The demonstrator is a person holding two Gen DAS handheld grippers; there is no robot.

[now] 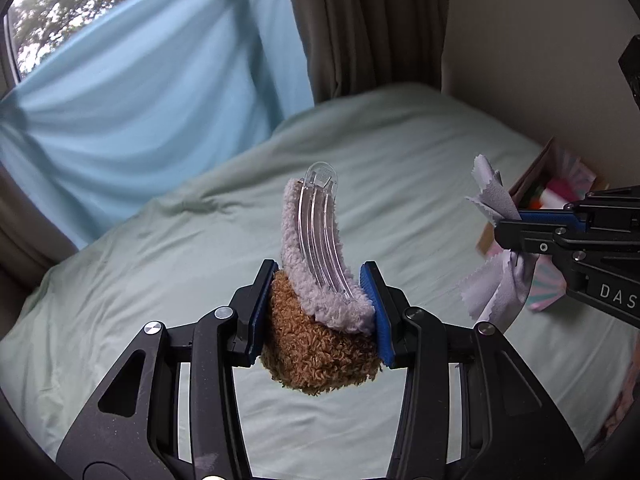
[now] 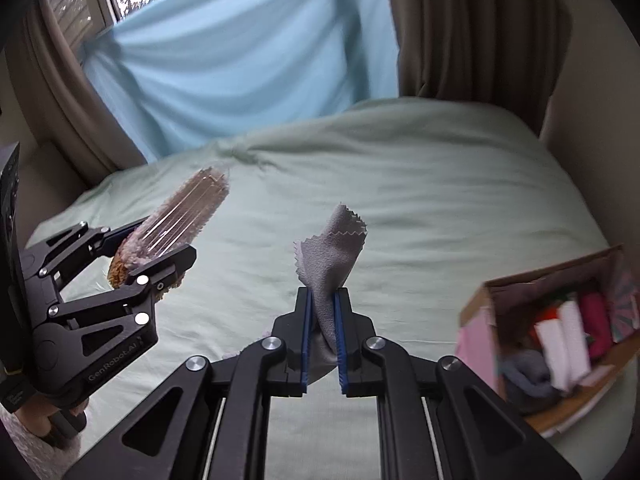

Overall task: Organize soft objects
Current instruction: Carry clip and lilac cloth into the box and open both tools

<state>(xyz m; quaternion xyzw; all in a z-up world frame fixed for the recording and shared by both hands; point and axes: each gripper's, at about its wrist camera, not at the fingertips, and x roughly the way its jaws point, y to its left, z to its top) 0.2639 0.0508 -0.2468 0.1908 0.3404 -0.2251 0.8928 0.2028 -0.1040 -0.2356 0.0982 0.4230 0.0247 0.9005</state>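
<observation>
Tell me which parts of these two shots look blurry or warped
Left wrist view: the socks in the left gripper are sharp; the box at the right edge is soft; fisheye bends the bed.
Right wrist view: the cloth in the right gripper is sharp; the box and the socks smear with motion blur.

pale green bed cover point(image 2: 400, 184), blue sheet point(image 2: 240, 64) over window, brown curtain point(image 2: 472, 28)
</observation>
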